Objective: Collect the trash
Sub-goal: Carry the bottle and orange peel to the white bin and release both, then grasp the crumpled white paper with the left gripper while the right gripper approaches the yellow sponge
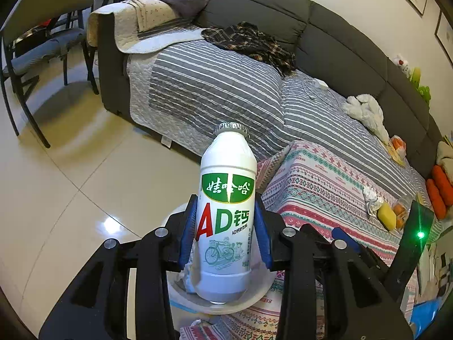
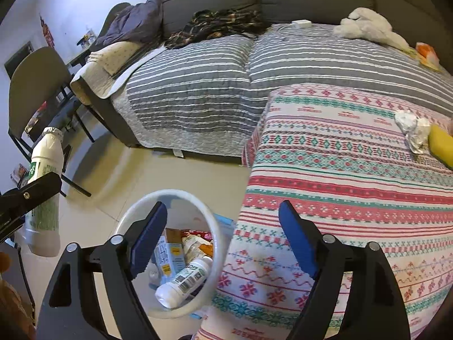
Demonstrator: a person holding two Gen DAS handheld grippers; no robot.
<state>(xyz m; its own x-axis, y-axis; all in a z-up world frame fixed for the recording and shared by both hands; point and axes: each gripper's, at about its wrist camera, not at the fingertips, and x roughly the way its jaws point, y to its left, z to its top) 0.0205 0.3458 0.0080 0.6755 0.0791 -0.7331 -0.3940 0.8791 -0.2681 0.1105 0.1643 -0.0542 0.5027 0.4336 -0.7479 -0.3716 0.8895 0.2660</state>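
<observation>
My left gripper is shut on a white AD calcium milk bottle with a green label and foil cap, held upright above a white trash bin. The held bottle also shows at the left of the right wrist view. My right gripper is open and empty, hovering over the bin, which holds another white bottle, a blue carton and wrappers. A crumpled foil wrapper lies on the patterned tablecloth beside a yellow object.
A grey sofa with a striped quilt, plaid clothing and a white plush toy stands behind the table. A dark chair stands on the tiled floor at left. Orange packets lie on the sofa.
</observation>
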